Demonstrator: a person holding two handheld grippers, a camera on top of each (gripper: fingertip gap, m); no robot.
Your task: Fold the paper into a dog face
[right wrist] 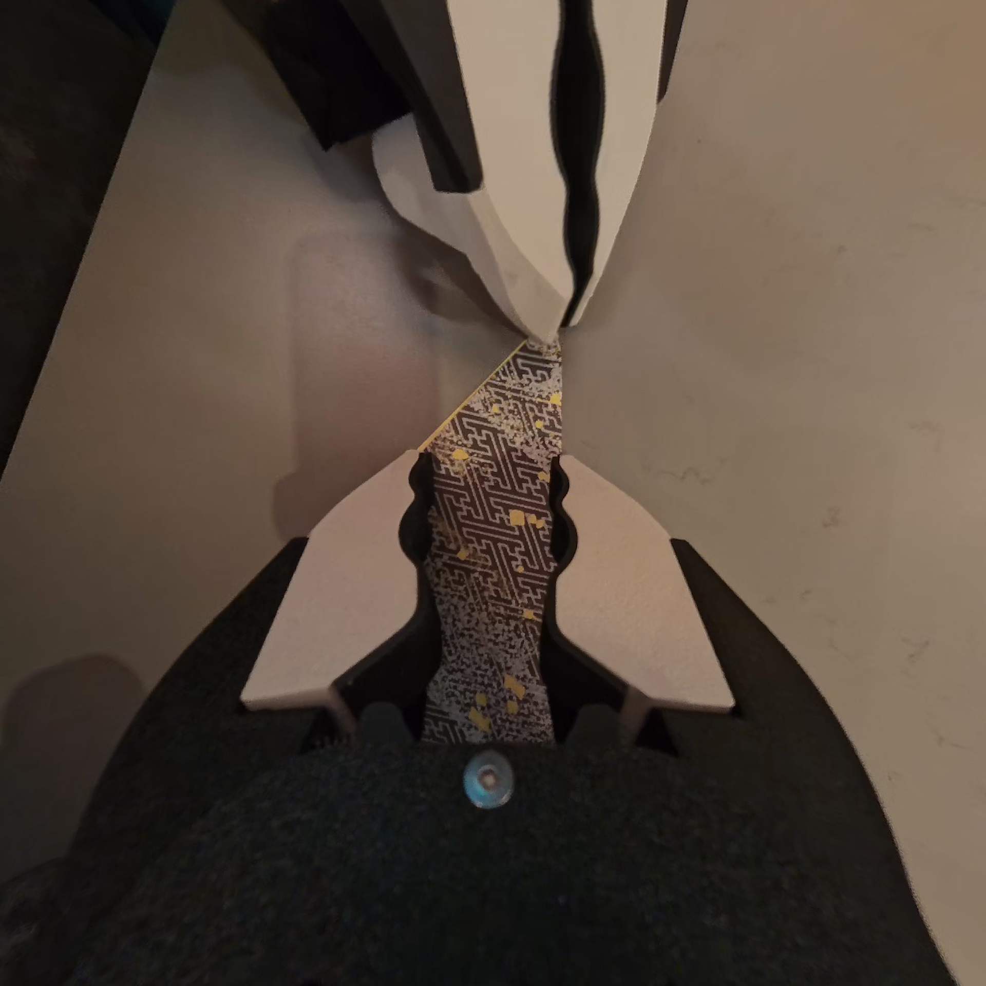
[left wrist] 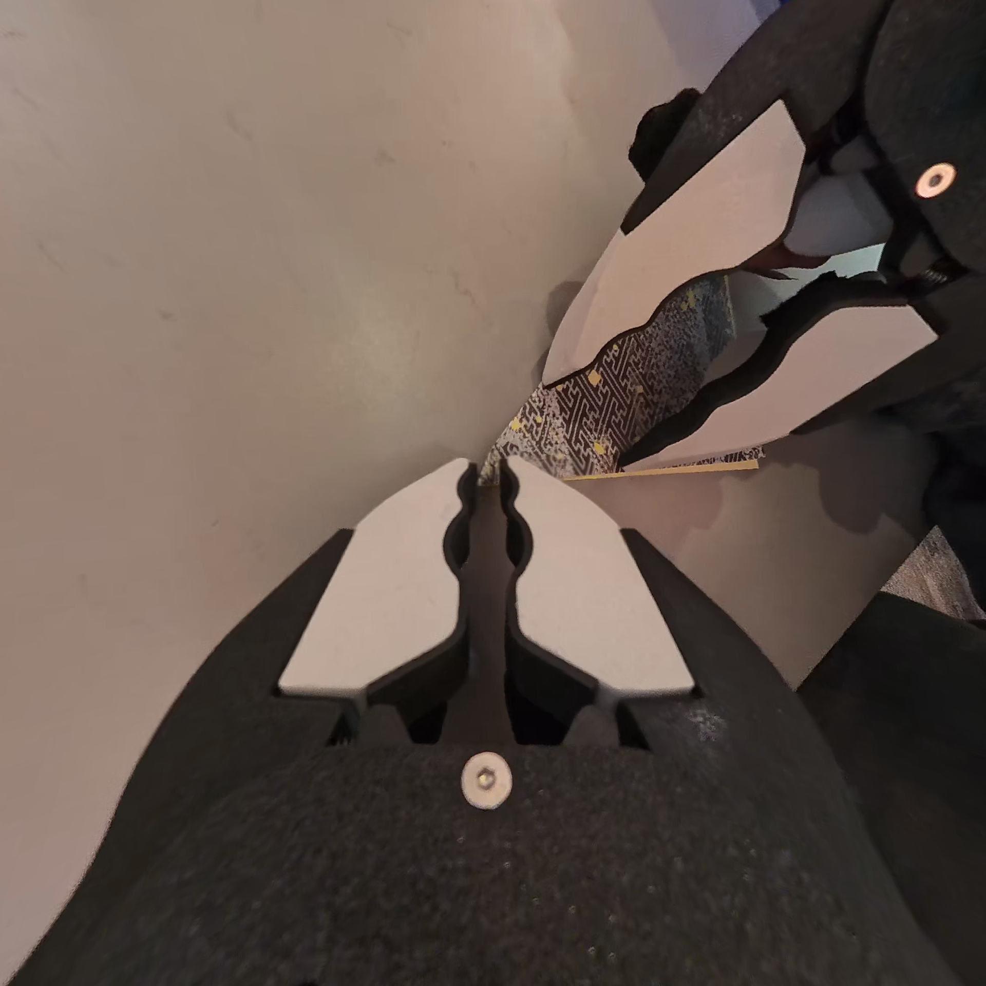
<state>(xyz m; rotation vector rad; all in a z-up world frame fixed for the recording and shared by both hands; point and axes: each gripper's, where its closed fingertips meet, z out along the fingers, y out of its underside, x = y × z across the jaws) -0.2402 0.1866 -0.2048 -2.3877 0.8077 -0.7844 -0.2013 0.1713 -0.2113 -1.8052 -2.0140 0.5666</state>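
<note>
Paper (right wrist: 493, 533): one; grippers: two.

Matt patterned paper (right wrist: 496, 533) on smooth table (right wrist: 773, 373)

The paper (right wrist: 493, 539) is showing a black ground under a fine white maze-like key pattern, fading into grey-white speckle, with small gold flecks scattered over it and a thin yellow-gold edge. The table (left wrist: 240, 277) is showing pale beige with faint darker marks. Both grippers, left (left wrist: 486, 472) and right (right wrist: 491, 464), are showing matt black bodies, whitish finger faces and a silver screw.
</note>
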